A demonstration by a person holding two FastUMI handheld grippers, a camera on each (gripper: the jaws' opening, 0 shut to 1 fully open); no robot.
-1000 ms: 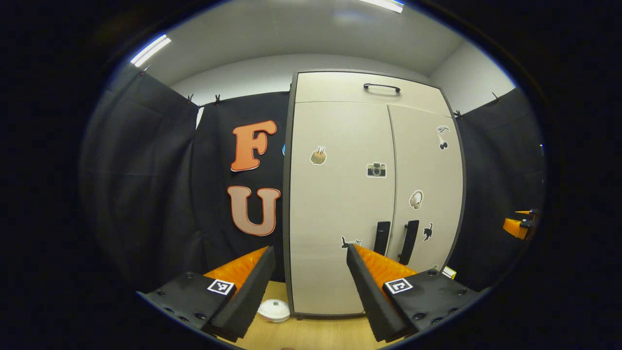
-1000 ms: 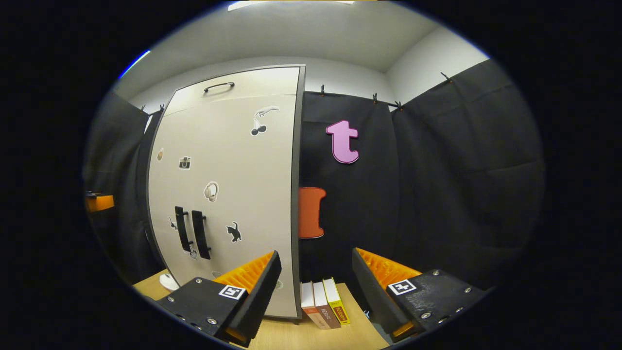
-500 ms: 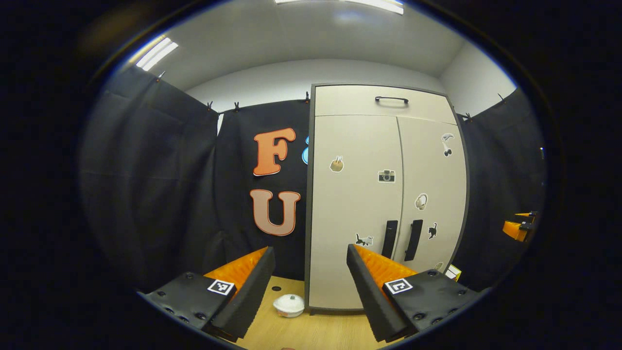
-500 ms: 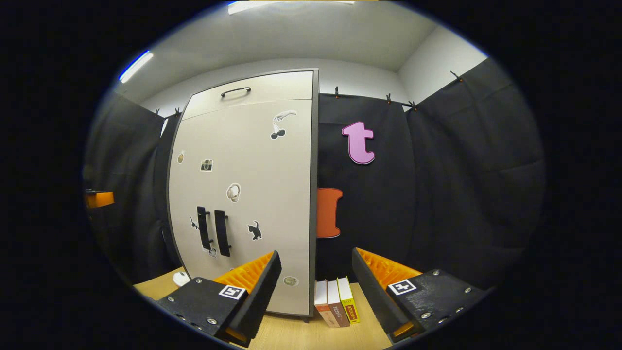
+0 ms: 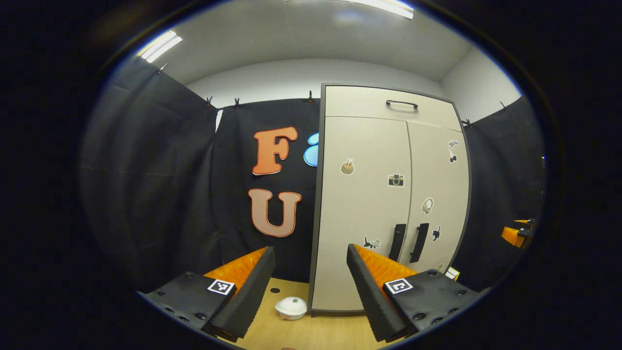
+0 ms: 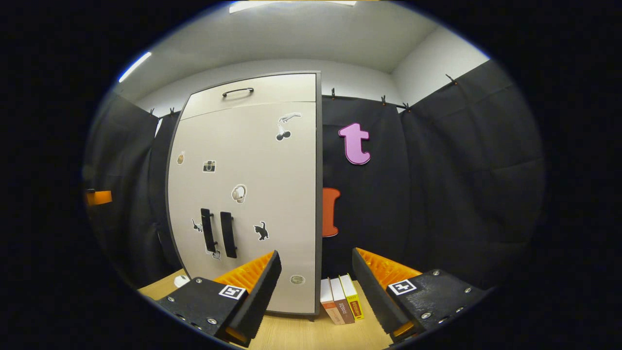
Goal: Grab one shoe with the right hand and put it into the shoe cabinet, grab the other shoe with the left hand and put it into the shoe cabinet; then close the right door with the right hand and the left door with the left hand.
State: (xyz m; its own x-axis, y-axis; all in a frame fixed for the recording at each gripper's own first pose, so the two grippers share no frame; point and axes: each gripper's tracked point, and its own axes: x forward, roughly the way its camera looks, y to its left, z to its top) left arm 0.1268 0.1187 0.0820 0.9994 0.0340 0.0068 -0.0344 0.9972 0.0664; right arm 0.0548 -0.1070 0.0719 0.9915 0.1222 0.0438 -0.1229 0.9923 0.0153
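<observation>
The beige shoe cabinet (image 5: 384, 204) stands upright on the wooden table, its two doors flush and shut, two black vertical handles (image 5: 409, 242) side by side near the middle seam. In the right gripper view the same cabinet (image 6: 252, 194) is at the left, handles (image 6: 218, 233) low on its front. My left gripper (image 5: 311, 287) is open with nothing between its fingers, held back from the cabinet's left front corner. My right gripper (image 6: 316, 291) is open and holds nothing, facing the cabinet's right edge. The right gripper (image 5: 517, 234) also shows far right in the left gripper view.
A small white round object (image 5: 291, 307) lies on the table (image 5: 311, 333) by the cabinet's left foot. Three upright books (image 6: 342, 305) stand at the cabinet's right side. A top drawer with a black handle (image 5: 401, 103) sits above the doors. Black cloth walls surround the booth.
Both grippers have drawn back from the cabinet, which looks smaller and sits further right in each view. More table shows in front. The fingers have stayed open.
</observation>
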